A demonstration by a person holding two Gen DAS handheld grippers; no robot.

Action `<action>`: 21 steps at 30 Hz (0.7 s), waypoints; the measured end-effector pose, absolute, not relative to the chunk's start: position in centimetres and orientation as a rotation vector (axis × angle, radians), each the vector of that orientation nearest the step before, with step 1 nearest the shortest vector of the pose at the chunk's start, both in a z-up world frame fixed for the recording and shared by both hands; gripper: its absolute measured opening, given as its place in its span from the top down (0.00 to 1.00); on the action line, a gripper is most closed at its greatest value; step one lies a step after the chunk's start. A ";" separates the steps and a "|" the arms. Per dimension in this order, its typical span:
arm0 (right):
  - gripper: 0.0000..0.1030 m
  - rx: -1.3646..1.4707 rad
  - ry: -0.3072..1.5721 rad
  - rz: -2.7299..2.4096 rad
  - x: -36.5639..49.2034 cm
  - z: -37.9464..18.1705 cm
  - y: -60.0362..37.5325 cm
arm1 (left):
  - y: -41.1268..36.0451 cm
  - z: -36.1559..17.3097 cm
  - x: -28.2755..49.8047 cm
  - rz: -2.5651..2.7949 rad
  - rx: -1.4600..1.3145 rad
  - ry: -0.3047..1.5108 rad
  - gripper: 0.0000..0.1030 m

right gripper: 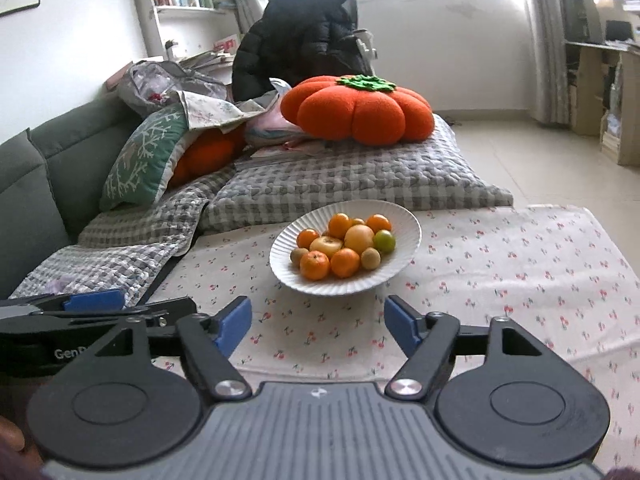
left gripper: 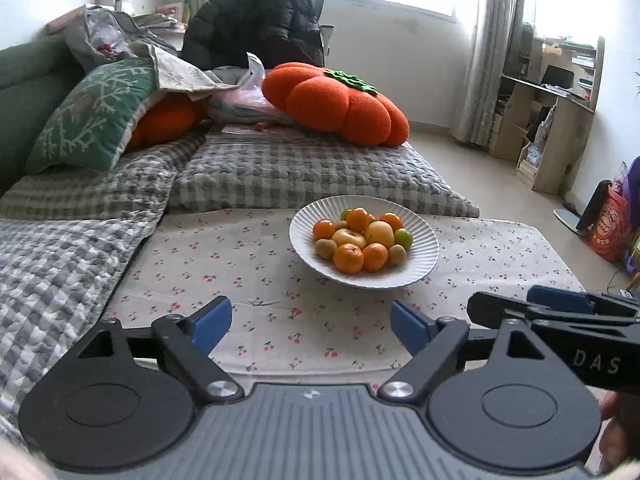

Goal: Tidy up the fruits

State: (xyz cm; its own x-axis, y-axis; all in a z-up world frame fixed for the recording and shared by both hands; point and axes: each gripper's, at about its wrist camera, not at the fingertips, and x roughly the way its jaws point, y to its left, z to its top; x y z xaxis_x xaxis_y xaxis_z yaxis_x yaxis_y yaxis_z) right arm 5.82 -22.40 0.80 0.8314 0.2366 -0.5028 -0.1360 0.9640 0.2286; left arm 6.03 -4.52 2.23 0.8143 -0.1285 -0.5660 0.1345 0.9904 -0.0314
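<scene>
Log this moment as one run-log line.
left tool: open, empty | right tool: open, empty | white ribbed plate: piled with fruit, untouched | surface: cherry-print cloth

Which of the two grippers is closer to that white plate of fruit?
Hard to call; roughly equal. The left gripper sits short of the plate, which lies ahead and slightly right. The right gripper also sits short, the plate ahead and slightly right. Both are open and empty.

plate (left gripper: pixel 424 240): ribbed matt ceramic | tablecloth (left gripper: pixel 240 264): printed cloth | pumpkin cushion (left gripper: pixel 336 100): fuzzy plush
</scene>
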 end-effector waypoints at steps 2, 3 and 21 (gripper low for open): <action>0.27 0.182 0.547 0.180 5.3 0.8 -22.3 | -4.6 2.3 5.5 -0.131 0.021 0.600 0.19; 0.25 0.178 0.540 0.169 5.0 0.9 -22.3 | -4.6 2.4 5.2 -0.128 0.025 0.596 0.18; 0.00 0.076 0.519 0.156 3.8 0.3 -20.6 | -3.4 0.4 4.5 -0.101 0.002 0.607 0.09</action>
State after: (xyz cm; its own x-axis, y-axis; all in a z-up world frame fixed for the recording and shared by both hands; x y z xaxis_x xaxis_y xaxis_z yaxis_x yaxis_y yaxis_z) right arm 3.77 -20.59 0.33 0.8567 0.1678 -0.4877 -0.1293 0.9853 0.1117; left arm 4.54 -3.42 0.43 0.8166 -0.0938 -0.5695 0.0950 0.9951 -0.0276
